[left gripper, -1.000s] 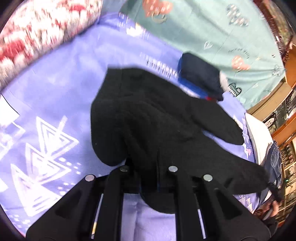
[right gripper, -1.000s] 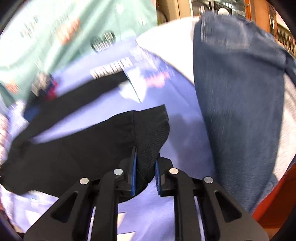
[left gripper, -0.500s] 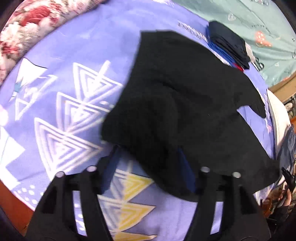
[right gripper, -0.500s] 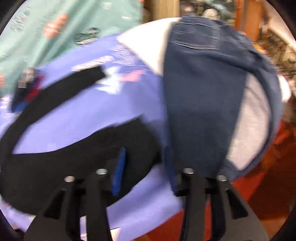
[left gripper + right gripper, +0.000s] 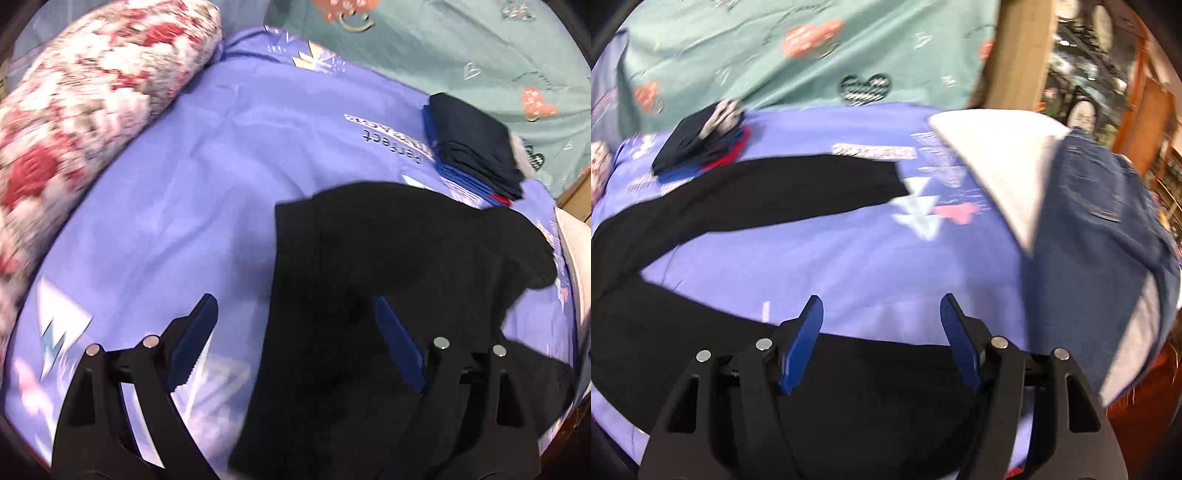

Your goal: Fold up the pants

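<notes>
Black knit pants (image 5: 746, 192) lie spread on the lilac patterned bedsheet (image 5: 221, 177), legs apart and unfolded. Left gripper (image 5: 295, 332) and right gripper (image 5: 881, 325) hover above them, fingers opening, gripping nothing. Folding seems barely begun.

A bed in a lilac triangle-printed sheet (image 5: 229, 177) is carrying black pants (image 5: 701, 206), a folded dark clothes stack (image 5: 472, 147), a red-flowered bolster (image 5: 85, 96) and blue jeans (image 5: 1100, 236).
</notes>
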Demonstrator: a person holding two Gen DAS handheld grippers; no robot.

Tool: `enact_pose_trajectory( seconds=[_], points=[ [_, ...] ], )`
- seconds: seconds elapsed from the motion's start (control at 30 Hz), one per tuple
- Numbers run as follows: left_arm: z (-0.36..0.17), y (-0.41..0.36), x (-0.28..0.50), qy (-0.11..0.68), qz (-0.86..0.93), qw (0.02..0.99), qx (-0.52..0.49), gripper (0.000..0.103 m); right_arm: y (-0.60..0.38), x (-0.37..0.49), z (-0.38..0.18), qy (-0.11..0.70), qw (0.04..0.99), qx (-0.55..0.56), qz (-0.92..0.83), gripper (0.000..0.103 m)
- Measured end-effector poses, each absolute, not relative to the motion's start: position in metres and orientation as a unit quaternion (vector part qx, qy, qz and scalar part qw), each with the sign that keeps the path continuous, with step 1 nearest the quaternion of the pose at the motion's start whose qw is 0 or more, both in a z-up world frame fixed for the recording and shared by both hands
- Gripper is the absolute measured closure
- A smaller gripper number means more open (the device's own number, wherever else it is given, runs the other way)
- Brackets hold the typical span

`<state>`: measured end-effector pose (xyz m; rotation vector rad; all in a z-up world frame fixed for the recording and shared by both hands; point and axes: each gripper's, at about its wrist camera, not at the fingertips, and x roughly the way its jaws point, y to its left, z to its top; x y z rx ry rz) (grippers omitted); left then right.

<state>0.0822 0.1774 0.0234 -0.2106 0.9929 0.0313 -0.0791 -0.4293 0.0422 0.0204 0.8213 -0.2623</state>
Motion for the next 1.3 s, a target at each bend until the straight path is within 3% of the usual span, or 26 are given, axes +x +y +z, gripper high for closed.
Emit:
enact_pose_trajectory(
  seconds=[0.2, 0.23, 0.3, 0.33, 0.47, 0.57, 0.67, 0.73, 0.83, 1.0, 1.07, 1.1, 1.13, 1.23, 1.3],
  points=[
    [-0.006, 0.17, 0.171, 0.515, 0.0, 0.852, -0.094, 0.015, -0.405, -0.059, 0.02, 0.43, 0.895, 0.013, -0.117, 0.037],
    [-0.015, 0.167, 0.183, 0.53, 0.002, 0.844, -0.088, 0.021, -0.406, -0.057, 0.018, 0.432, 0.894, 0.016, -0.117, 0.037],
    [-0.022, 0.162, 0.19, 0.54, 0.002, 0.839, -0.066, 0.052, -0.405, -0.053, 0.017, 0.434, 0.893, 0.021, -0.12, 0.037],
    [-0.02, 0.161, 0.192, 0.537, 0.005, 0.841, -0.062, 0.058, -0.405, -0.052, 0.016, 0.434, 0.892, 0.022, -0.121, 0.037],
    [0.015, 0.182, 0.192, 0.467, 0.049, 0.878, -0.088, 0.061, -0.401, -0.039, 0.014, 0.438, 0.891, 0.024, -0.119, 0.037],
    [-0.001, 0.179, 0.2, 0.497, 0.047, 0.863, -0.072, 0.057, -0.393, -0.026, 0.008, 0.447, 0.888, 0.025, -0.104, 0.037],
    [-0.013, 0.174, 0.197, 0.511, 0.04, 0.857, -0.062, 0.039, -0.379, -0.012, 0.003, 0.454, 0.887, 0.02, -0.081, 0.037],
    [-0.007, 0.179, 0.194, 0.503, 0.034, 0.86, -0.078, 0.017, -0.368, -0.002, 0.004, 0.455, 0.888, 0.012, -0.065, 0.037],
    [0.006, 0.184, 0.192, 0.484, 0.013, 0.869, -0.106, 0.011, -0.345, 0.021, 0.012, 0.453, 0.891, -0.006, -0.035, 0.037],
    [-0.007, 0.176, 0.213, 0.518, 0.0, 0.85, -0.093, 0.01, -0.293, 0.058, 0.033, 0.44, 0.897, -0.043, 0.018, 0.037],
    [-0.017, 0.169, 0.213, 0.531, 0.0, 0.843, -0.082, 0.024, -0.272, 0.066, 0.038, 0.435, 0.898, -0.053, 0.039, 0.037],
    [-0.019, 0.165, 0.214, 0.535, 0.003, 0.842, -0.065, 0.049, -0.264, 0.068, 0.039, 0.433, 0.898, -0.058, 0.047, 0.037],
    [-0.019, 0.163, 0.213, 0.533, 0.001, 0.844, -0.053, 0.062, -0.257, 0.07, 0.039, 0.432, 0.898, -0.063, 0.053, 0.037],
    [0.005, 0.155, 0.193, 0.497, -0.022, 0.866, -0.044, 0.076, -0.243, 0.072, 0.039, 0.432, 0.896, -0.08, 0.065, 0.037],
    [0.029, 0.146, 0.165, 0.455, -0.041, 0.889, -0.03, 0.077, -0.241, 0.071, 0.039, 0.429, 0.897, -0.082, 0.068, 0.037]
  ],
)
